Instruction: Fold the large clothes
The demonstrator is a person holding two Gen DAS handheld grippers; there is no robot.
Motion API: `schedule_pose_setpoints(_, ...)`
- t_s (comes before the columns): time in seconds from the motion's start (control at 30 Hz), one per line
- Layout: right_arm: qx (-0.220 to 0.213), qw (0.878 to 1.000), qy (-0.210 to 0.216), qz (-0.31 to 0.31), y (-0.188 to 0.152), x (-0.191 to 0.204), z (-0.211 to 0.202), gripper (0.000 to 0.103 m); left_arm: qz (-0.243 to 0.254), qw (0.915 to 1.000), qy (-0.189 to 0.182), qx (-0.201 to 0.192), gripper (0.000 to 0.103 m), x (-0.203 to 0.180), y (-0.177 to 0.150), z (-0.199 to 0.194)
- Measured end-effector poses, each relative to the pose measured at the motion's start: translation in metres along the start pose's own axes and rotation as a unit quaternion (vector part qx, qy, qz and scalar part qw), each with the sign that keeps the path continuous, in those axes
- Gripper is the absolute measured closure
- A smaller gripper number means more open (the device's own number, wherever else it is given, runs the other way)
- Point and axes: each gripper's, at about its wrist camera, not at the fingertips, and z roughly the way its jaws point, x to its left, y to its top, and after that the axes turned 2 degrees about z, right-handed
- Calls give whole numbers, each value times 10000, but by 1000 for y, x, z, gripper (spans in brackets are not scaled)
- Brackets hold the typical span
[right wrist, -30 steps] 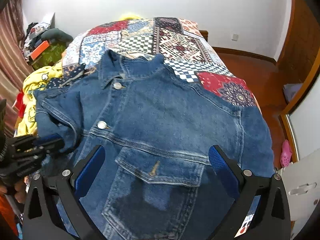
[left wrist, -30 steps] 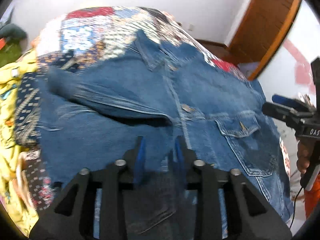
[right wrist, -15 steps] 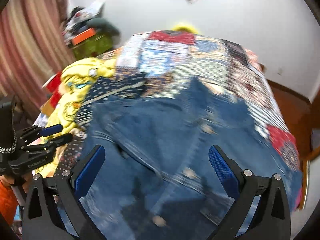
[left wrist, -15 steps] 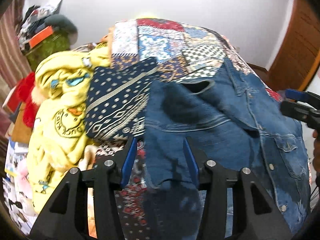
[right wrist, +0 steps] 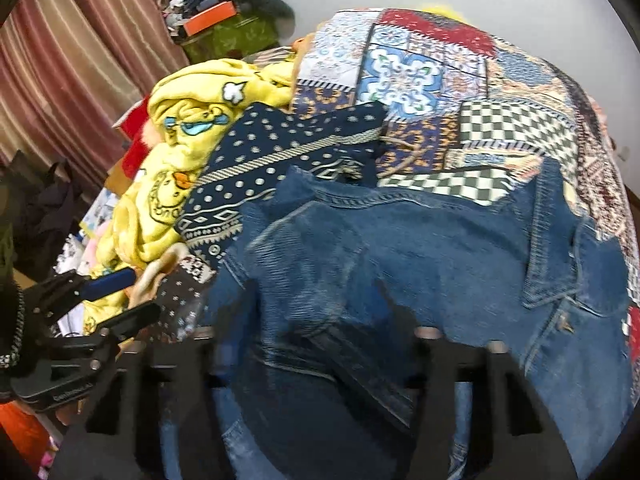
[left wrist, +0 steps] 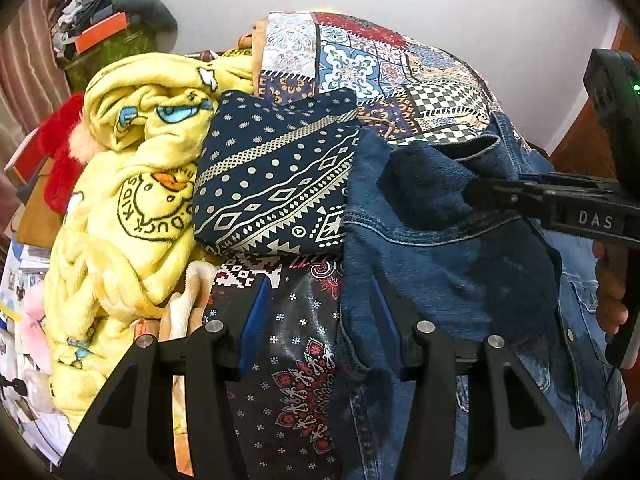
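Swinging across, the right hand-held gripper point(left wrist: 476, 196) now pinches the blue denim jacket point(left wrist: 440, 264) sleeve; the left hand-held gripper point(left wrist: 320, 324), formerly clamped, hangs spread, so the fold proceeds.

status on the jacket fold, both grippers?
Left gripper open, jaws astride the denim jacket's edge. Right gripper jaws look closed over the folded sleeve; grip unclear. Navy patterned cloth and yellow blanket crowd the left side.

At ten o'clock from our left gripper point(left wrist: 318, 320) a heaped yellow blanket point(left wrist: 132, 216) and a folded navy patterned cloth point(left wrist: 272, 188) crowd the bed edge. The denim jacket point(left wrist: 448, 264) fills two o'clock. Only the patchwork bedspread point(left wrist: 384, 68) at twelve lies flat and bare.
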Motion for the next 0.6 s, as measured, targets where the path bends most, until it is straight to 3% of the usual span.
schedule_pose_setpoints(0.2, -177, 9996, 137, 198, -2, -1, -14, 80, 68, 10000, -10, -26, 53, -7, -1, -3)
schedule_pose_setpoints(0.5, -365, 9986, 253, 287, -6, -4, -48, 84, 305, 9994, -72, -168, 53, -32, 5, -22)
schedule_pose_setpoints(0.6, -405, 9984, 248, 313, -11, -7, -58, 84, 320, 9991, -173, -212, 41, -43, 7, -19)
